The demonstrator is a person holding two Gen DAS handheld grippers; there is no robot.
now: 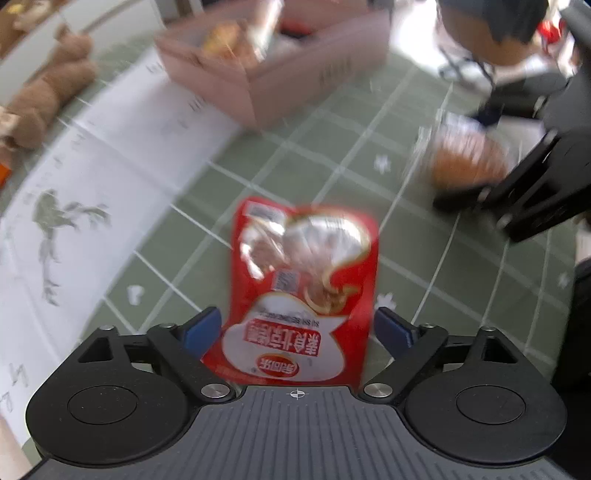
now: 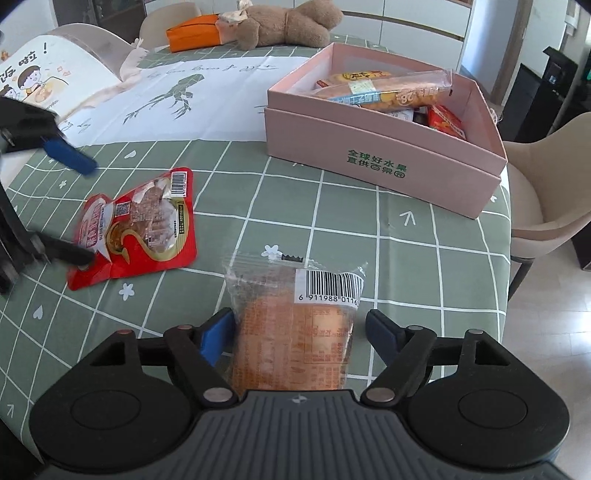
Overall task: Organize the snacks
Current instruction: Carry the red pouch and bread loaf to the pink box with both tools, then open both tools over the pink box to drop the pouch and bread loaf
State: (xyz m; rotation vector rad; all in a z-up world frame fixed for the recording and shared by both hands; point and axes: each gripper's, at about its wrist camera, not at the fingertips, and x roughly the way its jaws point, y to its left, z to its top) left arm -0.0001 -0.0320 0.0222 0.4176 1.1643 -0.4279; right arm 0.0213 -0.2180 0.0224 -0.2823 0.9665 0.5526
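A red snack pouch (image 1: 303,288) lies on the green checked tablecloth between the open fingers of my left gripper (image 1: 297,325); it also shows in the right wrist view (image 2: 138,229), with the left gripper (image 2: 85,214) around its near end. A clear-wrapped bread packet (image 2: 295,332) lies between the open fingers of my right gripper (image 2: 299,328); in the left wrist view the packet (image 1: 467,162) is blurred beside the right gripper (image 1: 491,199). A pink open box (image 2: 384,155) with several snacks inside stands at the back right, and shows in the left wrist view (image 1: 266,88).
A brown teddy bear (image 2: 284,26) and an orange pouch (image 2: 192,35) lie at the table's far side. A white cloth with a dinosaur drawing (image 2: 177,92) covers the back left. A beige chair (image 2: 546,192) stands at the right table edge. A person (image 1: 495,44) sits beyond.
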